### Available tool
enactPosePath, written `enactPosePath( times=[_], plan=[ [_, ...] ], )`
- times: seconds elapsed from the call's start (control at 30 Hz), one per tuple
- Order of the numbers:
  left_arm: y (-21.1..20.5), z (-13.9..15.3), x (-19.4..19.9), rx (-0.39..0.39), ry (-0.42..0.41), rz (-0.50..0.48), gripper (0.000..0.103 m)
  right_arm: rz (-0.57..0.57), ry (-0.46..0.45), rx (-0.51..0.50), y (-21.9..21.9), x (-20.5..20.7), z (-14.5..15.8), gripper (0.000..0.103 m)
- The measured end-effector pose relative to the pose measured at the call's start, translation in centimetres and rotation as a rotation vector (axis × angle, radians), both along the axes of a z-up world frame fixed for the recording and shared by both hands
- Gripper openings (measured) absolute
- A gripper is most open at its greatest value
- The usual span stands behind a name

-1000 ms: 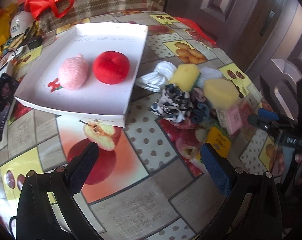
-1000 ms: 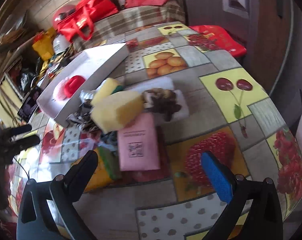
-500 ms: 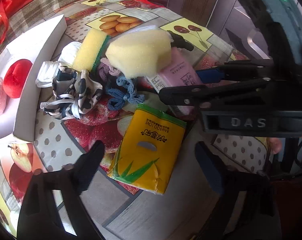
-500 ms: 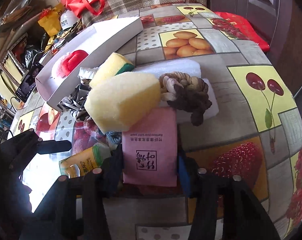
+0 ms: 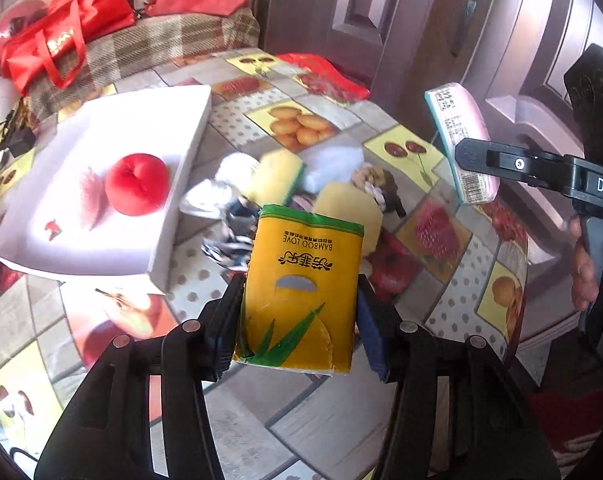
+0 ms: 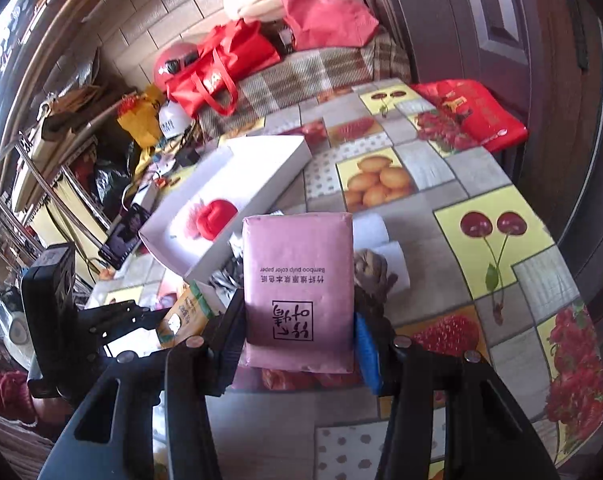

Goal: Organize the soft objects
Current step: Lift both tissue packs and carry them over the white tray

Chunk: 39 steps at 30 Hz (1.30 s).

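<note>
The yellow tissue pack [image 5: 301, 292] is clamped in the left gripper [image 5: 297, 320], whose jaws have just closed on it, above the table [image 5: 333, 432]. The right gripper [image 6: 299, 332] grasps the pink tissue pack [image 6: 297, 292], raised near the white box [image 5: 101, 240] corner.

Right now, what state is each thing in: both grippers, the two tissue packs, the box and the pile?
Left gripper: shut on the yellow tissue pack.
Yellow tissue pack: held off the table, print upside down.
Right gripper: shut on the pink tissue pack.
Pink tissue pack: held off the table, print upside down.
White box: open, holding a red plush ball and a pink one.
Sponges and hair ties: loose on the table.
</note>
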<state>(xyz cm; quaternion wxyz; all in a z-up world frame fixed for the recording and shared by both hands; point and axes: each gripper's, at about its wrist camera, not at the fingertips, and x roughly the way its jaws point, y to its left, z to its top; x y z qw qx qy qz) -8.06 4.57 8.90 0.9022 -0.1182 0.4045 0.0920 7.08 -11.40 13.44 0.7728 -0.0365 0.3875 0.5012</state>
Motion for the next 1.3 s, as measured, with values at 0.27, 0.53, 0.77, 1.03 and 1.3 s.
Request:
enactPosePath(
  times=[0.27, 0.53, 0.77, 1.03, 1.3],
  plan=[
    [5.6, 7.7, -1.4, 0.095, -0.171, 0.19, 0.052, 0.013, -0.102, 0.091, 3.9, -0.4, 4.9, 0.049],
    [9.2, 12.6, -4.5, 0.129, -0.29, 0.302, 0.052, 0.058, -0.17, 0.162, 7.0, -1.9, 8.6, 0.049],
    [10.4, 13.6, -5.5, 0.143, -0.31, 0.331, 0.052, 0.088, -0.193, 0.189, 8.6, -2.7, 10.0, 0.049],
    [11.0, 13.9, -5.5, 0.147, -0.319, 0.342, 0.052, 0.101, -0.213, 0.204, 9.5, -2.8, 10.8, 0.049],
    [12.1, 13.8, -5.2, 0.145, -0.313, 0.366, 0.052, 0.114, -0.22, 0.208, 10.8, -2.4, 11.4, 0.049]
  ],
)
